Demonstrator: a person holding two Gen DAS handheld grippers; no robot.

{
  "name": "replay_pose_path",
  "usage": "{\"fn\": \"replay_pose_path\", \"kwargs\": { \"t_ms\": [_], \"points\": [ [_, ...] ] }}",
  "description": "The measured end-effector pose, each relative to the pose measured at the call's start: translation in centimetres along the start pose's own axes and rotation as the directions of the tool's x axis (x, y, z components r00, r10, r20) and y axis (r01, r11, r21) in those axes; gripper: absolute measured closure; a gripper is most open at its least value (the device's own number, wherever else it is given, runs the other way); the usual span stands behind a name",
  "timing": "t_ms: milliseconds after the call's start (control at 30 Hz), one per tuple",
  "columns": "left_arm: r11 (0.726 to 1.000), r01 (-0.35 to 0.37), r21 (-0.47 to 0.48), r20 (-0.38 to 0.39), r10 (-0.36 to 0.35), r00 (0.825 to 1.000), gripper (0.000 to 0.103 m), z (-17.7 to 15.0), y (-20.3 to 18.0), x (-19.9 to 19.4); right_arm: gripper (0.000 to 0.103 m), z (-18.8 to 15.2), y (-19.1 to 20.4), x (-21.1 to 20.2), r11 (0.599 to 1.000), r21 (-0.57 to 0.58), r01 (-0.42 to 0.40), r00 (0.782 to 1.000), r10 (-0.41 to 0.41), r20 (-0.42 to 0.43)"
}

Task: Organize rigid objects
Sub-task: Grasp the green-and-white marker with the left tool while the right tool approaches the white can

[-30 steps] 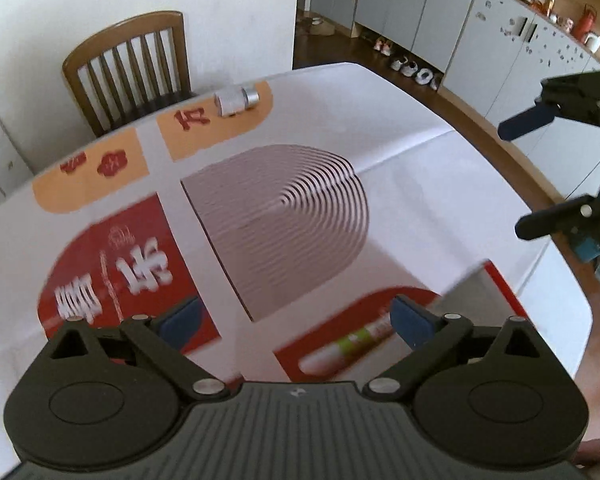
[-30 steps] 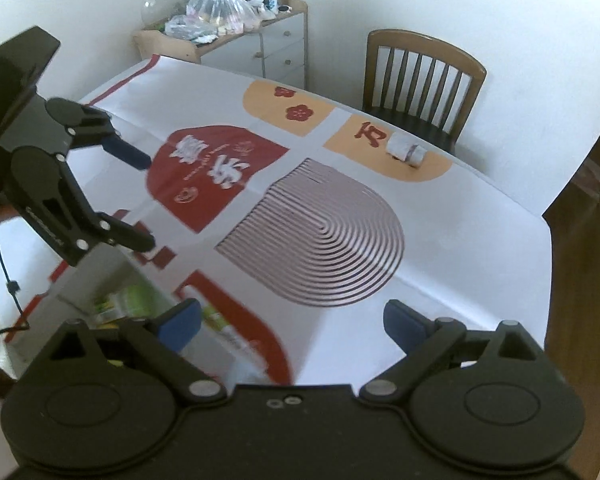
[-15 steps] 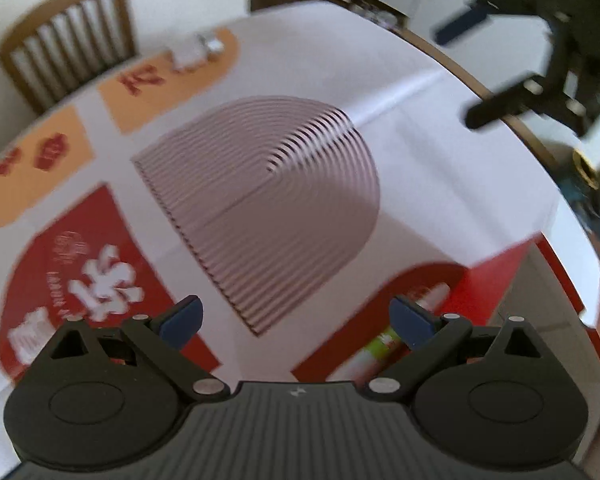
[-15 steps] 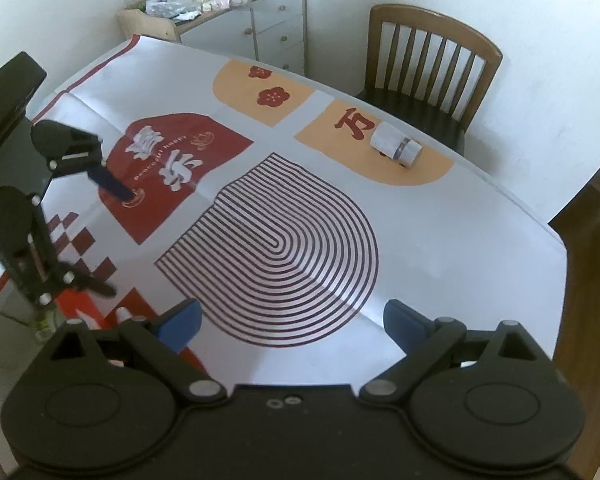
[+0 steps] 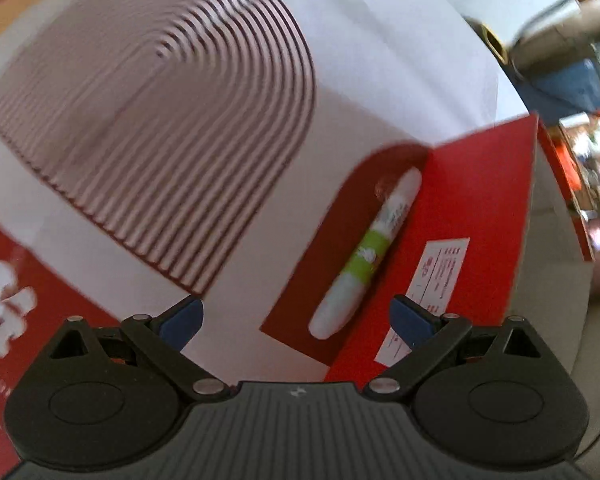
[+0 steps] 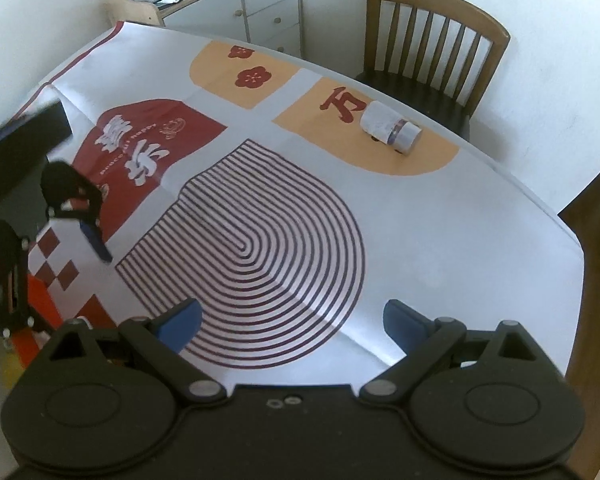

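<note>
My left gripper is open and hangs low over the table. Just ahead of it, slightly right, a white tube with a green band lies on the patterned tablecloth, against the side of a red box with a white label. My right gripper is open and empty above the striped arch print. A small white bottle lies on its side on the orange patch at the far edge. In the right wrist view the left gripper's finger shows at the left.
A wooden chair stands behind the table's far side. A grey chest of drawers with bags on top is at the back wall. The red box's corner shows at the lower left. The table's right edge drops to the floor.
My left gripper has swung down and right toward the tube beside the red box. The right gripper's view has shifted so the whole table and bottle show; both stay open.
</note>
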State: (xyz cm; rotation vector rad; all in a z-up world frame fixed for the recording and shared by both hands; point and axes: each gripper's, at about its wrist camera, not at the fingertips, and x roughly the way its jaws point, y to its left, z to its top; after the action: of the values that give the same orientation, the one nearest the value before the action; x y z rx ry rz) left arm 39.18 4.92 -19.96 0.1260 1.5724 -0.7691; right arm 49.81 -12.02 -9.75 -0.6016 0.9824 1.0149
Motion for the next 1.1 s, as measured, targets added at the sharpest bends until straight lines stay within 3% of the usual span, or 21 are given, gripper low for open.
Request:
{"fn": "replay_pose_path", "kwargs": {
  "t_ms": [167, 233, 367, 400, 467, 500, 700, 900, 1100],
  "points": [
    [0.997, 0.062, 0.043, -0.051, -0.06, 0.997, 0.003, 1.2, 0.5, 0.4, 0.005, 0.7, -1.1, 0.2, 1.0, 0.009, 0.007, 1.0, -0.007, 0.014],
    [0.997, 0.052, 0.054, -0.055, -0.049, 0.997, 0.003, 1.4, 0.3, 0.3, 0.005, 1.2, -1.4, 0.4, 1.0, 0.018, 0.012, 1.0, -0.012, 0.023],
    [0.987, -0.119, 0.112, -0.033, 0.124, 0.992, 0.004, 2.0, -0.2, 0.5, 0.006, 2.3, -2.0, 0.8, 0.999, 0.038, 0.01, 0.999, -0.012, 0.044],
    [0.97, -0.182, 0.161, -0.024, 0.188, 0.982, 0.004, 2.1, -0.7, 0.6, 0.006, 2.5, -2.1, 0.8, 0.999, 0.04, 0.009, 0.999, -0.01, 0.047],
    [0.934, -0.233, 0.27, -0.019, 0.248, 0.969, 0.007, 1.6, -1.8, 0.9, 0.006, 2.8, -2.2, 1.1, 0.999, 0.039, 0.002, 0.999, -0.004, 0.047],
    [0.924, -0.233, 0.304, -0.019, 0.25, 0.968, 0.011, 1.4, -2.1, 1.0, 0.006, 3.0, -2.2, 1.3, 0.999, 0.035, 0.0, 0.999, -0.002, 0.044],
    [0.896, -0.182, 0.406, -0.028, 0.211, 0.977, 0.013, 1.7, -2.6, 1.4, 0.008, 3.4, -2.0, 2.4, 1.0, 0.016, -0.006, 0.999, 0.005, 0.042],
    [0.827, -0.161, 0.538, -0.036, 0.214, 0.976, 0.021, 3.4, -4.7, 1.9, 0.008, 3.2, -2.5, 2.3, 1.0, 0.026, -0.005, 0.999, 0.004, 0.041],
    [0.821, -0.094, 0.563, -0.062, 0.154, 0.986, 0.025, 4.8, -5.8, 2.5, 0.008, 2.2, -3.3, 2.3, 0.998, 0.059, 0.007, 0.999, -0.01, 0.037]
  ]
}}
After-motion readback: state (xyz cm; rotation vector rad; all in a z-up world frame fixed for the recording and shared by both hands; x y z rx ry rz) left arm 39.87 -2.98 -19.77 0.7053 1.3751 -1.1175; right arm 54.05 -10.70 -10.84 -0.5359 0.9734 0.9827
